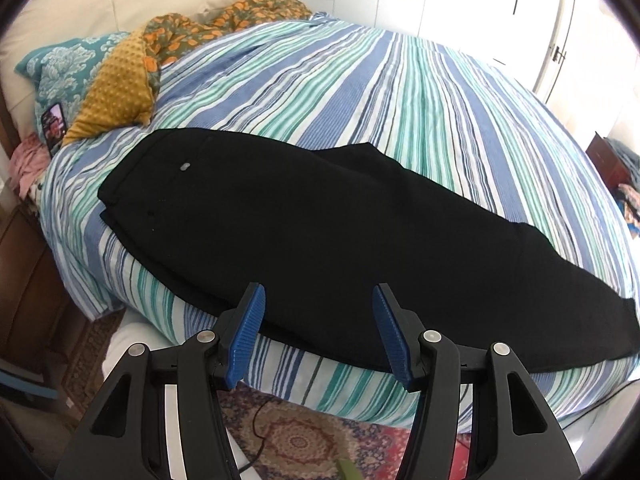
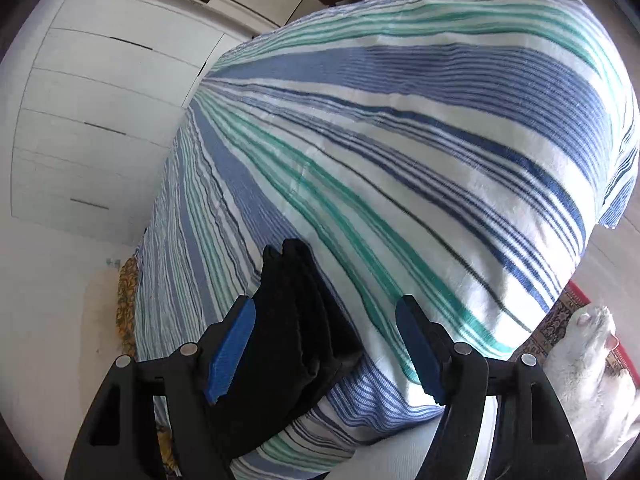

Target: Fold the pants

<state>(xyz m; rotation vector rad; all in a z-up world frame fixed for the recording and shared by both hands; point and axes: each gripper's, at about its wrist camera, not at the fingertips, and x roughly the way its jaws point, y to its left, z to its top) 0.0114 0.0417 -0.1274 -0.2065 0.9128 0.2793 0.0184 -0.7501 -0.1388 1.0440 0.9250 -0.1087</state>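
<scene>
The pants point(image 1: 320, 232) are lying lengthwise across the bed point(image 1: 400, 92); right gripper point(image 2: 326, 344) is hovering nearer, at the cuffs, both fingers spread wide, empty

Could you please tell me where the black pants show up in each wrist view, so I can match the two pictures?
Left wrist view: the black pants lie flat across the middle of the picture, waistband at left, hems at right, just beyond the open left claw.
Right wrist view: only one end of them shows, low and left of centre, between the fingers of the open right claw.
Shared landmark: the striped bedspread.
</scene>
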